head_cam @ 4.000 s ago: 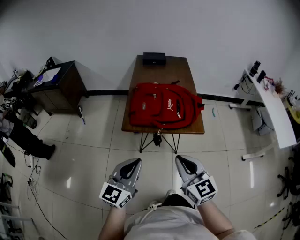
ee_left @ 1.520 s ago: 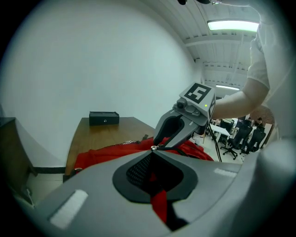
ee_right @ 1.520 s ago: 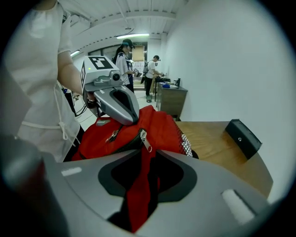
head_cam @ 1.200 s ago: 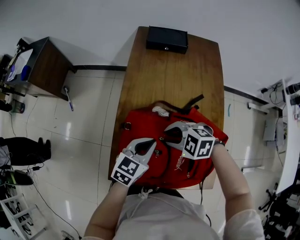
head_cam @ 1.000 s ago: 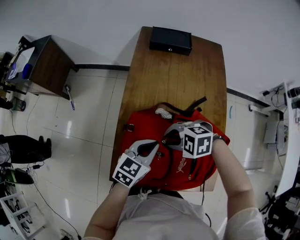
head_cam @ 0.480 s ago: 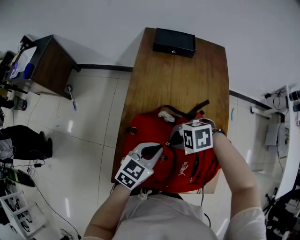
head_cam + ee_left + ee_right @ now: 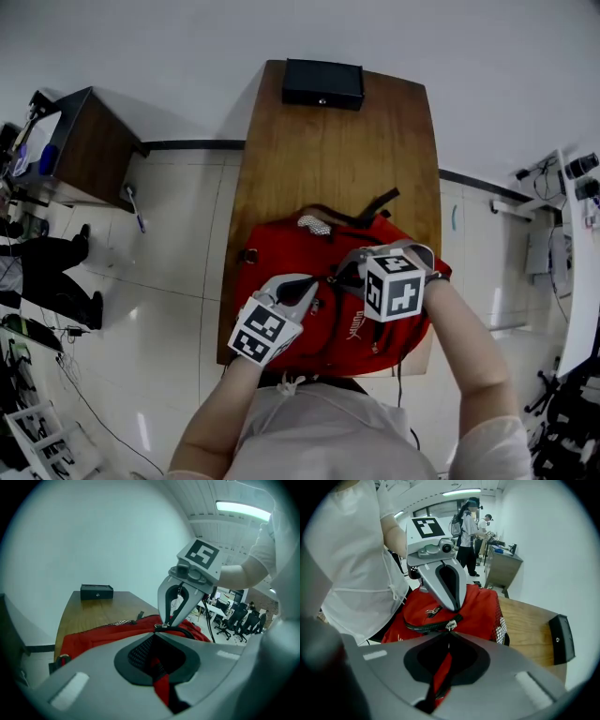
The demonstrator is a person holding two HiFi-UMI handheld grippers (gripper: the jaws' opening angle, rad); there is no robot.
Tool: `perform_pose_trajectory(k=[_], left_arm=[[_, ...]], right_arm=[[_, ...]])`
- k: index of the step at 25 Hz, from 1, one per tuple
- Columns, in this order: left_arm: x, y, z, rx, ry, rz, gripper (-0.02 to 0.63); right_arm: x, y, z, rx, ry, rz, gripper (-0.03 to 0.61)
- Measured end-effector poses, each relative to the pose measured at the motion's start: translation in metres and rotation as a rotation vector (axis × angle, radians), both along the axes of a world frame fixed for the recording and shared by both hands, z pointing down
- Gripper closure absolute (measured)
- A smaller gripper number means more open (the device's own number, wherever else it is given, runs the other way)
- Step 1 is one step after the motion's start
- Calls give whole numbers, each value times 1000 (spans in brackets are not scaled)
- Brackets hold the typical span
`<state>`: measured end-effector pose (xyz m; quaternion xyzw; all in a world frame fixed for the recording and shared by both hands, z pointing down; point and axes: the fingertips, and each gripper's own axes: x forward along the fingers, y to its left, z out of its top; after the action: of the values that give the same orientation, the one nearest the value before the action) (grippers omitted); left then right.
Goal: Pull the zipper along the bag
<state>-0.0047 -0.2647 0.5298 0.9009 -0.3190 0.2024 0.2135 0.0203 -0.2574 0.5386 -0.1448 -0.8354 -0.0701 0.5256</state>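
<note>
One down-tilted right gripper [image 7: 330, 278] has just closed on zipper pull [image 7: 450, 625].

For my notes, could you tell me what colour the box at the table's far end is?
The box is black; the head view shows it best.

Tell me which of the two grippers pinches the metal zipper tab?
The right gripper: its jaws have just closed on the zipper tab; the left gripper instead pinches fabric of the red bag.

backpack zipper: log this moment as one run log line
left gripper: jaws shut on backpack fabric | right gripper: jaws just closed on zipper pull | backpack: lying on table
</note>
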Motion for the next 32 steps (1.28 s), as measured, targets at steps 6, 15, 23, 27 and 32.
perform_pose_trajectory(k=[6, 15, 23, 27, 32], left_arm=[[-1, -2, 7, -7, -22, -7, 607], [1, -5, 6, -25, -27, -14, 607], [1, -7, 5, -42, -7, -32, 607], [-1, -7, 4, -43, 3, -39, 607], [-2, -10, 5, -52, 22, -43, 607]], right_arm=[[23, 27, 5, 0, 28, 86, 569], [26, 66, 25, -15, 2, 271, 569], [19, 105, 39, -50, 4, 379, 569], [16, 118, 42, -76, -8, 442, 569], [10, 141, 51, -133, -21, 471, 569]])
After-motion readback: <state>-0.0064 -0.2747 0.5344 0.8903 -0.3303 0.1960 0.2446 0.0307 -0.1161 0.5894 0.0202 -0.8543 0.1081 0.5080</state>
